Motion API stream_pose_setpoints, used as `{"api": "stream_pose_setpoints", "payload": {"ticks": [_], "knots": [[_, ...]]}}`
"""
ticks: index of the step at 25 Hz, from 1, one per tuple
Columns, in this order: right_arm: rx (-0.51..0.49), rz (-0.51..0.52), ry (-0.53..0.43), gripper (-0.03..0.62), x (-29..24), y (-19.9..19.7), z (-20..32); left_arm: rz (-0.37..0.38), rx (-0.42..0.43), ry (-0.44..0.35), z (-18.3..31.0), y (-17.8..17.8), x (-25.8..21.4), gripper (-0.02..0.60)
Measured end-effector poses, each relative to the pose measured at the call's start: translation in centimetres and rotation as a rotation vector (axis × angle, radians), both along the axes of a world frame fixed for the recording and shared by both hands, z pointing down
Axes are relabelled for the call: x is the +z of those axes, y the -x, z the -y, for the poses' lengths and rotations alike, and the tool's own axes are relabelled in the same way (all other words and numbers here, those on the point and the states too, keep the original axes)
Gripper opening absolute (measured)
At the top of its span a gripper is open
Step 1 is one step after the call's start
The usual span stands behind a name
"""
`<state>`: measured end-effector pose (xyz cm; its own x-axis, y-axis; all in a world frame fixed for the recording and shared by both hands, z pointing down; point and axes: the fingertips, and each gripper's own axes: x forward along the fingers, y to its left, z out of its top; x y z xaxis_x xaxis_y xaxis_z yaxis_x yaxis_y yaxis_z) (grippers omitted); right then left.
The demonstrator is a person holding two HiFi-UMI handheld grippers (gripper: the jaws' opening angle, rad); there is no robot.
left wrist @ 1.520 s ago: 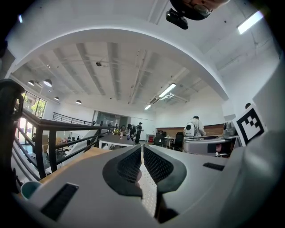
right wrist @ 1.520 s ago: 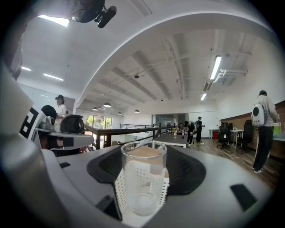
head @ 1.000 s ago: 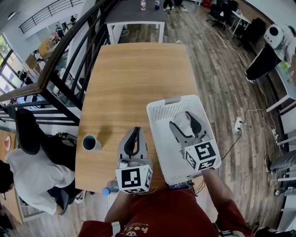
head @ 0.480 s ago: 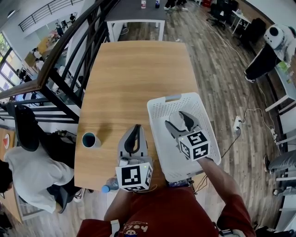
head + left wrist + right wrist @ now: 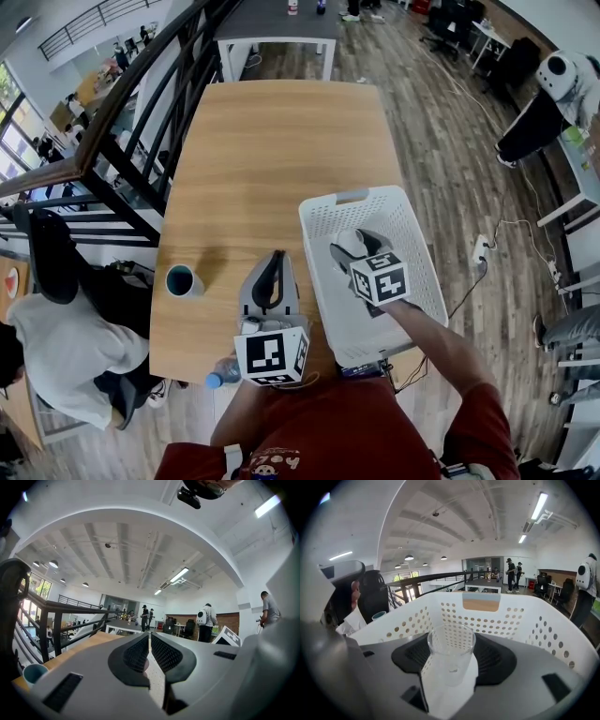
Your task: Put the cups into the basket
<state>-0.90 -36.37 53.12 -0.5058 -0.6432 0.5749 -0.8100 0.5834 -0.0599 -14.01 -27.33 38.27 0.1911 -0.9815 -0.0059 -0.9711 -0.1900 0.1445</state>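
Table [image 5: 281,150]: a light wooden top, seen from above in the head view, with a dark railing [image 5: 141,103] running along its left side.
Basket [image 5: 349,198]: white plastic with perforated walls, standing on the right part of the table, its right side reaching past the table's edge.
Right gripper [image 5: 356,246]: lowered inside the basket and tilted downward. Its jaws stand wide apart, and their dark pads [image 5: 497,656] press on either side of a cup.
Clear cup [image 5: 451,656]: transparent and upright, with its open mouth upward, clamped between the right gripper's pads. It sits within the basket walls; whether its base touches the basket floor cannot be told.
Left gripper [image 5: 275,262]: on the table just left of the basket, pointing level along the tabletop. Its jaws are drawn together with only a thin slit between the pads [image 5: 138,653], and nothing is between them.
Teal cup [image 5: 181,280]: upright on the table near its left edge, left of the left gripper and well apart from the basket.
Bottle [image 5: 223,379]: blue-capped, at the table's near edge beside the left gripper's marker cube.
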Motion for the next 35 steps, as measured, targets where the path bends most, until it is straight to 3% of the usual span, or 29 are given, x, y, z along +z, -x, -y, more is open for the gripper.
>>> {"api": "stream_pose_setpoints", "payload": {"ticks": [5,10,35], "knots": [[-0.009,-0.084,-0.003,0.288,2.1,0.2,1.1,0.000,-0.001,0.015,0.1,-0.1,0.7,0.021],[-0.045,-0.177,-0.066,0.288,3.5,0.6,2.2,-0.001,-0.005,0.026,0.1,0.0,1.2,0.021],[0.037,-0.146,0.014,0.288,5.5,0.2,2.7,0.003,0.005,0.038,0.0,-0.3,1.5,0.021]]}}
